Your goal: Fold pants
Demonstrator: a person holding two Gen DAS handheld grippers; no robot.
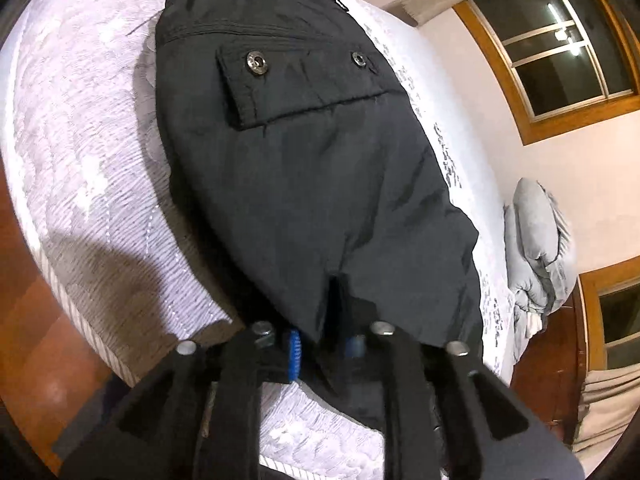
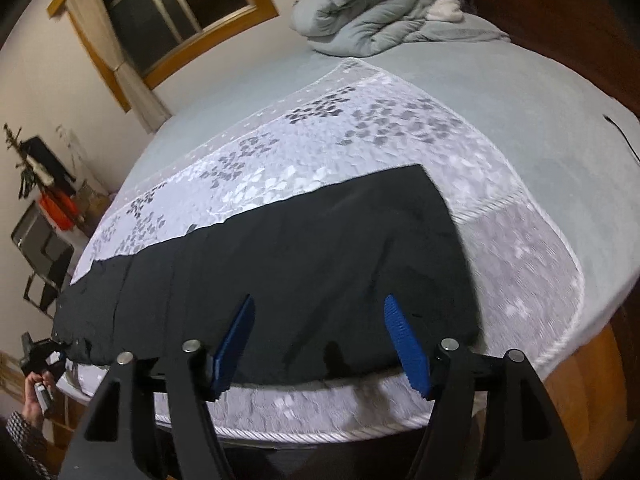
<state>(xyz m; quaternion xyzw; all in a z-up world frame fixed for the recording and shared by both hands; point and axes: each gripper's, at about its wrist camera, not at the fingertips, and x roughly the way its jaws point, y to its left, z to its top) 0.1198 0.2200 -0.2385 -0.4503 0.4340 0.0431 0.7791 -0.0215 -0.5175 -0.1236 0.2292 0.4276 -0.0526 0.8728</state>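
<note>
In your left wrist view, the left gripper (image 1: 320, 336) sits at the near edge of the bed (image 1: 80, 168), its jaws drawn nearly together on a pinch of the pants' (image 1: 304, 168) hem-side edge; the cloth bunches between the blue pads (image 1: 294, 354), so you appear to be gripping it. From here the pants run lengthwise away from the jaws, flap pocket (image 1: 296, 84) and waistband toward the far end. A rumpled grey duvet (image 1: 540, 248) lies well apart by the wall. In your right wrist view, the right gripper (image 2: 320, 340) has its jaws wide apart with nothing pinched, hanging over the near edge of the bed, the pants lying just under and beyond its fingertips (image 2: 404, 340). Here the long axis runs left to right along that edge, and your left hand (image 2: 34, 396) is at the far left end. No containers show in either view.
</note>
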